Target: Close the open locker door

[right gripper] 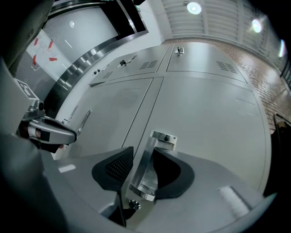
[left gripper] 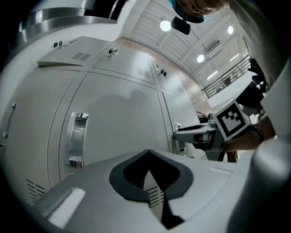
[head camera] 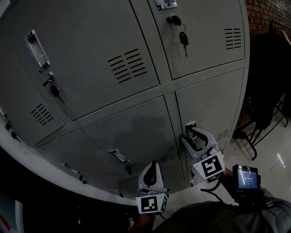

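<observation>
Grey lockers (head camera: 113, 91) stood beside a brick wall (head camera: 259, 13) on glossy floor (head camera: 273, 154). The jaws of my right gripper (head camera: 193, 136) clasped the handle (right gripper: 148, 168) of the locker door (head camera: 213, 109) nearest that wall. The jaws of my left gripper (head camera: 153, 166) were shut and empty.

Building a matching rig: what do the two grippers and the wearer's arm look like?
Both the left gripper and right gripper are pale grey with dark-padded fingers and a cube of black-and-white square markers. A screen device sits at the right wrist.

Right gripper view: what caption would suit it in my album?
The right gripper clamps its jaws on the metal handle of a grey locker door.
</observation>
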`<control>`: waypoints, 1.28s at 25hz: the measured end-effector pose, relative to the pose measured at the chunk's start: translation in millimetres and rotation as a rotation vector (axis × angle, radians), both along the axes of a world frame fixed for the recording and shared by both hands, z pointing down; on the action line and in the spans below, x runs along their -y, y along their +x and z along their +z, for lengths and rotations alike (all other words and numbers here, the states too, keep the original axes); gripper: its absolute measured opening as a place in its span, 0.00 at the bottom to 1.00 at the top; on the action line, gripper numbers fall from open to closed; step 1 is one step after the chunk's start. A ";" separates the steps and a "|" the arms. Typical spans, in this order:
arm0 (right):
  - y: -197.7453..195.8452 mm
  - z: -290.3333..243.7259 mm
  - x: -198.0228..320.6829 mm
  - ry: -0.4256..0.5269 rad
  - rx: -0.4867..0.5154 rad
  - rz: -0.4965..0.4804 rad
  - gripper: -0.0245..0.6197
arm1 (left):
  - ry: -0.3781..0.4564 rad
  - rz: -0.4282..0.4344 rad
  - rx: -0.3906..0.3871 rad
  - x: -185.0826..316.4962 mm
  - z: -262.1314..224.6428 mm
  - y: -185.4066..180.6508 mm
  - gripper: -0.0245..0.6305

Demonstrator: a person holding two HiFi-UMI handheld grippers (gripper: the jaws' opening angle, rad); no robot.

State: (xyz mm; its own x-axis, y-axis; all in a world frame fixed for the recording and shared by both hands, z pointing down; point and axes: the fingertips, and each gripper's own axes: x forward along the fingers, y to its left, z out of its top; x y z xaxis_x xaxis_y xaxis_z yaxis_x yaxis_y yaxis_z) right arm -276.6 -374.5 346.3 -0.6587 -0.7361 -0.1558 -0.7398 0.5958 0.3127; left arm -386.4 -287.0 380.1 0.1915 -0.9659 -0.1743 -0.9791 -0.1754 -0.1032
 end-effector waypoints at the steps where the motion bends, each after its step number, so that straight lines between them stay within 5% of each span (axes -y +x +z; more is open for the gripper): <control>1: 0.0 0.1 0.0 0.002 -0.002 -0.001 0.27 | -0.002 -0.001 0.001 -0.2 0.2 -0.2 0.04; 21: 17.2 5.6 -7.5 -0.022 0.002 -0.018 0.27 | -0.015 -0.003 0.021 -7.6 0.3 17.0 0.04; 32: 82.5 10.4 -42.2 -0.052 0.014 -0.067 0.27 | -0.019 -0.020 0.014 -26.3 -7.9 90.5 0.04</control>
